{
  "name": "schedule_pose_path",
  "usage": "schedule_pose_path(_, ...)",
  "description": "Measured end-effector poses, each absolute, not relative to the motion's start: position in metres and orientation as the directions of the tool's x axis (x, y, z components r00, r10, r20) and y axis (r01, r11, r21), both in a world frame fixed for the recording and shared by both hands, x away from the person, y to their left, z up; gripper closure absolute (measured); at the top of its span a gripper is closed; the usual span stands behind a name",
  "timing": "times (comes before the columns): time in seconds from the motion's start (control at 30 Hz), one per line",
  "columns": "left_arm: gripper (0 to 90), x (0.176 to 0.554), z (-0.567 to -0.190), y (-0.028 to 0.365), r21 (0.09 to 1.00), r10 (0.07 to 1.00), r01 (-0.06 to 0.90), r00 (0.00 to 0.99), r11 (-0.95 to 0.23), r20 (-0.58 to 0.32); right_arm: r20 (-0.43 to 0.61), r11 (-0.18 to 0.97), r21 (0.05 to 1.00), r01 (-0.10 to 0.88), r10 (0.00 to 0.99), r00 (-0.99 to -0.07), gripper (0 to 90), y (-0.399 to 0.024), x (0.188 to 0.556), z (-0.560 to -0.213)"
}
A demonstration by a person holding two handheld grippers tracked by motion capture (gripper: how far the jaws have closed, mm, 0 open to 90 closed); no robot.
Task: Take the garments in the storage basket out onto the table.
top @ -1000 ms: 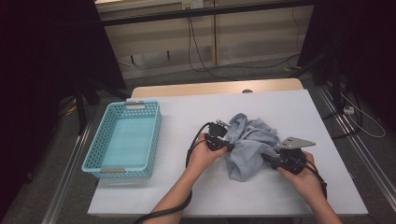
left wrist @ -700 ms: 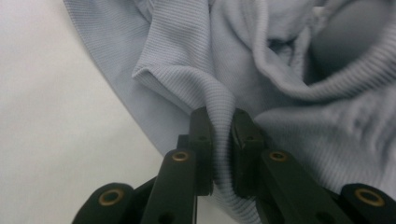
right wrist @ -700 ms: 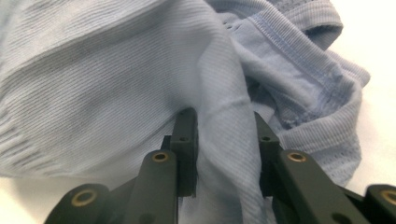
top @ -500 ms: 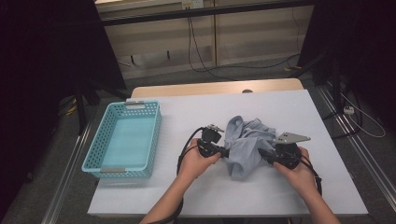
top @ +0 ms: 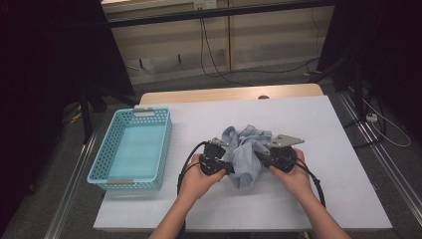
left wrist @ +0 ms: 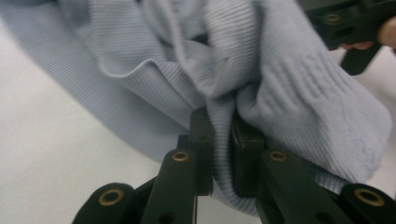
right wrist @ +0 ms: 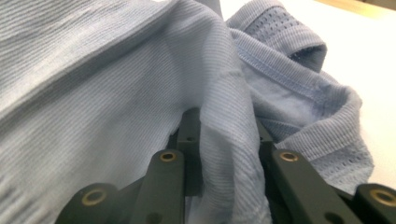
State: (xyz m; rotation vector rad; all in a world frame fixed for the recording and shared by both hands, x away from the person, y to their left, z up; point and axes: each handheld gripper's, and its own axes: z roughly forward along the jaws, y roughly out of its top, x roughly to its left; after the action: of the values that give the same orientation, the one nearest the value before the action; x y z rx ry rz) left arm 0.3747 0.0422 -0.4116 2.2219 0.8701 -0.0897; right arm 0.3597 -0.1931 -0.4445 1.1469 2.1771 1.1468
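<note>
A crumpled light blue ribbed garment [top: 244, 149] lies on the white table [top: 323, 124], bunched between my two grippers. My left gripper [top: 230, 167] is shut on a fold at the garment's left side. In the left gripper view its black jaws [left wrist: 223, 140] pinch the fabric [left wrist: 289, 93] tightly. From the right, my right gripper [top: 261, 158] holds another fold. In the right gripper view its jaws [right wrist: 224, 135] have just been closing on the fabric [right wrist: 93, 93], which drapes over and between them. The right gripper [left wrist: 345, 23] also appears at the top right of the left gripper view.
A turquoise plastic basket [top: 107, 164] stands empty at the table's left edge, left of my left hand. Cables trail from both grippers toward the front edge. Beyond the table's back are a wooden strip [top: 229, 93] and floor cables.
Both hands have shifted left, the right one more, so the grippers stand closer together. The garment has moved with them and is bunched narrower.
</note>
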Motion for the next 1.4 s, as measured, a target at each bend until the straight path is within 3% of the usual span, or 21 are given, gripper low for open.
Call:
schedule_pose_path(0.17,81.4,0.373,-0.413,0.042,0.609,0.554,0.626,0.760,-0.486,-0.340,0.030,0.315,0.821,0.475,0.808,-0.588,71.4,-0.188,0.361,-0.442)
schedule_pose_path(0.37,81.4,0.374,-0.418,0.035,0.600,0.538,0.619,0.771,-0.506,-0.341,0.054,0.297,0.796,0.527,0.833,-0.551,44.4,-0.208,0.355,-0.434)
schedule_pose_path(0.57,80.9,0.377,-0.420,0.028,0.600,0.517,0.608,0.783,-0.520,-0.345,0.100,0.257,0.777,0.575,0.851,-0.515,31.4,-0.240,0.344,-0.432)
schedule_pose_path(1.0,80.4,0.383,-0.428,0.027,0.578,0.523,0.618,0.778,-0.533,-0.349,0.150,0.195,0.778,0.597,0.866,-0.478,27.4,-0.273,0.337,-0.426)
schedule_pose_path(1.4,80.2,0.389,-0.429,0.045,0.575,0.586,0.641,0.747,-0.509,-0.314,0.189,0.174,0.766,0.619,0.860,-0.474,22.4,-0.280,0.338,-0.428)
